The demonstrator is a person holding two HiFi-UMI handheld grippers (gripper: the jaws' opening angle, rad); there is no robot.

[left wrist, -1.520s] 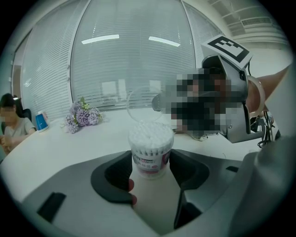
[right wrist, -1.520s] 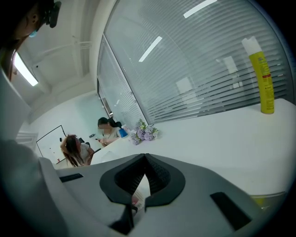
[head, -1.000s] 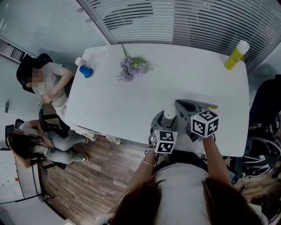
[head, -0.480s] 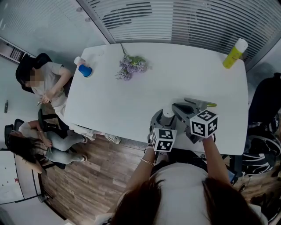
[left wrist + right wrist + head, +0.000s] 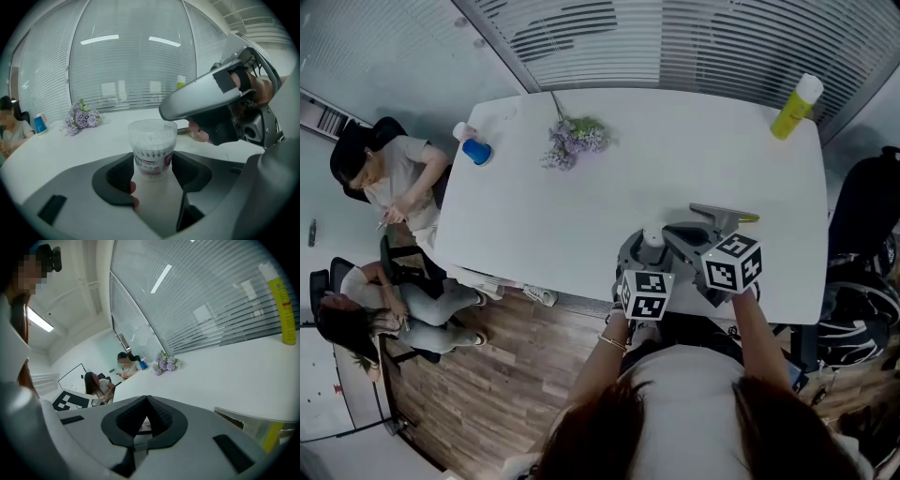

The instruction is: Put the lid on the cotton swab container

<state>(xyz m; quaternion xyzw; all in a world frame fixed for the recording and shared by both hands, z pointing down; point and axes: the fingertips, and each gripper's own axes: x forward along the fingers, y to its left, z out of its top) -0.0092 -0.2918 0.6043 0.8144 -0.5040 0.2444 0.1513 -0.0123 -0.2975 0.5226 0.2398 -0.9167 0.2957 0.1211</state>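
The cotton swab container stands upright near the white table's front edge. It is clear, full of white swabs, with a pink-and-white label. A clear lid appears to sit on top of it. My left gripper is shut on the container's lower body, a pad on each side. My right gripper has its tips closed together, just above the lid's right rim. I cannot see anything held between them.
A grey flat tool with a yellow-green end lies just right of the grippers. Purple flowers, a blue cup and a yellow bottle stand along the far side. Two people sit left of the table.
My right gripper has slid left, from beside the container to over its top rim. The left gripper and container have stayed put.
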